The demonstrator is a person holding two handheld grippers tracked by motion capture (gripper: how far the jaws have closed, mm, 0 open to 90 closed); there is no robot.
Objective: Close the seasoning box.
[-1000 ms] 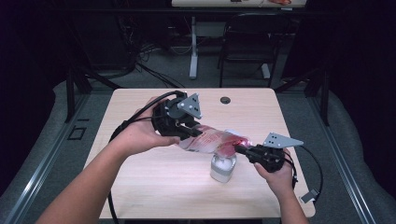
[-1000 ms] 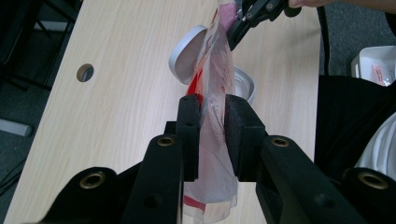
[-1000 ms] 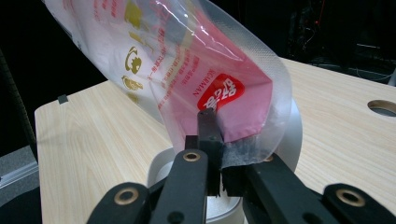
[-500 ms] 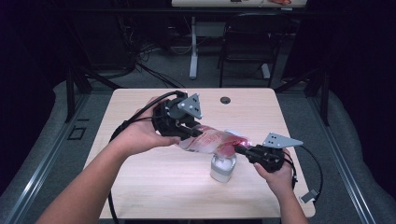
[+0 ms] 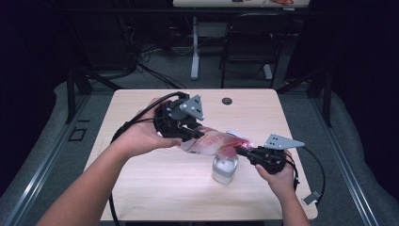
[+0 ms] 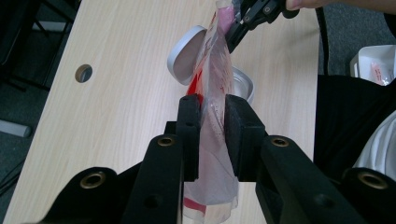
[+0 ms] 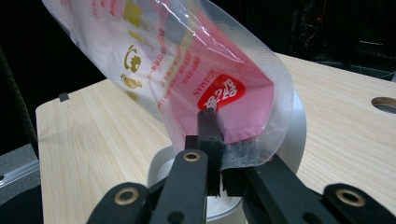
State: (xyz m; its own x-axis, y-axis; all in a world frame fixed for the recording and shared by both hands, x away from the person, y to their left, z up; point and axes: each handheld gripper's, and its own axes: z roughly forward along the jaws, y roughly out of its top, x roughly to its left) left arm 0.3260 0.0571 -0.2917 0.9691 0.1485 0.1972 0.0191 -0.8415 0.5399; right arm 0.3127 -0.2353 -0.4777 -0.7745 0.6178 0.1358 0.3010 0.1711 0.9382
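A clear and pink plastic pouch [image 5: 214, 141] with red print hangs tilted above the table, stretched between both grippers. My left gripper [image 5: 187, 134] is shut on its upper body; in the left gripper view the pads [image 6: 189, 133] squeeze the pouch [image 6: 215, 79] flat. My right gripper [image 5: 243, 151] is shut on the low corner, and in its own view it [image 7: 217, 137] pinches the sealed edge of the pouch [image 7: 187, 70]. Right under that corner stands an open round jar [image 5: 224, 169] with white contents. Its metal lid [image 6: 187, 53] leans against the jar [image 6: 243, 86].
The light wood table [image 5: 141, 188] has a cable hole [image 5: 227, 100] near its far edge. A black chair [image 5: 249, 42] and desk legs stand beyond it. A white tray [image 6: 376, 65] with a packet lies off the table's side. Cables trail from both grippers.
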